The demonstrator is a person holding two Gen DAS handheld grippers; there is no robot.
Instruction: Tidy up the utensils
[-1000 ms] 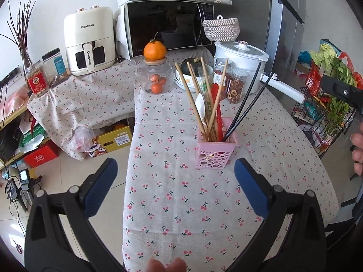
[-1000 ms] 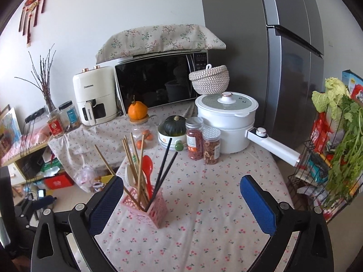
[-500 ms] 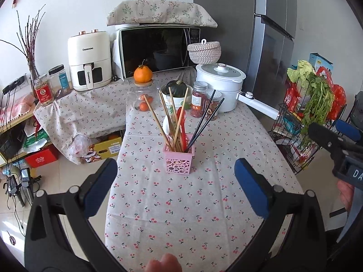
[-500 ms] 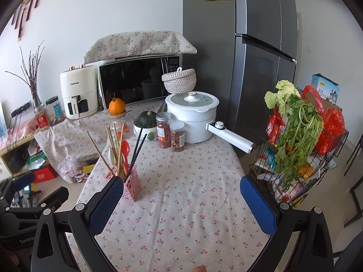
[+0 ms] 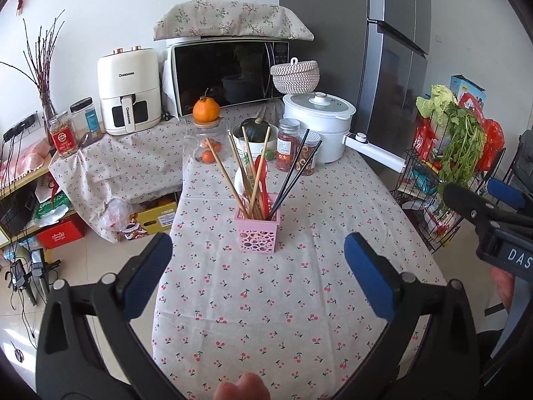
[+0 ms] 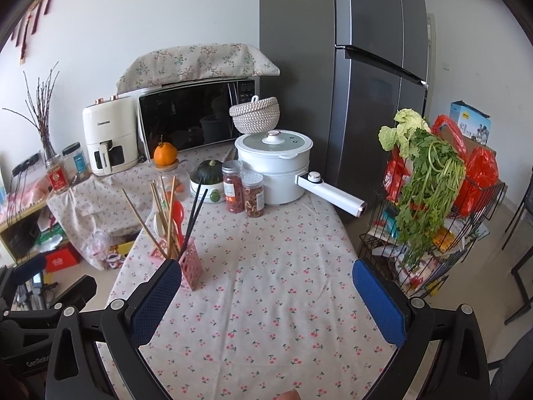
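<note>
- Left gripper (image 5: 258, 260): jaws spread wide, nothing between the blue pads (image 5: 148, 265); held above the near part of the table, aimed at the pink holder.
- Right gripper (image 6: 266, 295): jaws likewise spread wide, empty; held over the cloth to the right of the holder, left pad (image 6: 156, 300) overlapping the holder's base in its own view.
- Right gripper also visible at the right edge of the left wrist view (image 5: 483, 210), off the table edge, well apart from the holder.
- Pink holder (image 5: 256, 233): perforated square basket, upright on the cherry-print tablecloth (image 5: 266, 300), roughly mid-table, nearer the left edge.
- Contents of holder: wooden chopsticks (image 5: 233, 170) fanned to the left, black chopsticks (image 5: 296, 173) leaning right, red spoon (image 5: 261, 180) in the middle, white spoon (image 5: 240, 183) just behind. All standing inside, handles or tips up.
- No utensils lying loose on the visible cloth.
- Behind holder, far end of table: glass jar (image 5: 205, 143) topped with an orange (image 5: 206, 110); white bowl carrying a dark green squash (image 5: 256, 125); two clear jars of dried food (image 5: 288, 145); white electric pot (image 5: 319, 123) with long handle pointing right.
- Further back: air fryer (image 5: 128, 95), microwave (image 5: 230, 73) under a floral cover, woven basket (image 5: 294, 75), grey fridge (image 5: 383, 50).
- Right of table: wire rack (image 6: 433, 233) holding leafy greens and red bags.
- Fingertip (image 5: 241, 390) at the bottom edge of the left view.
</note>
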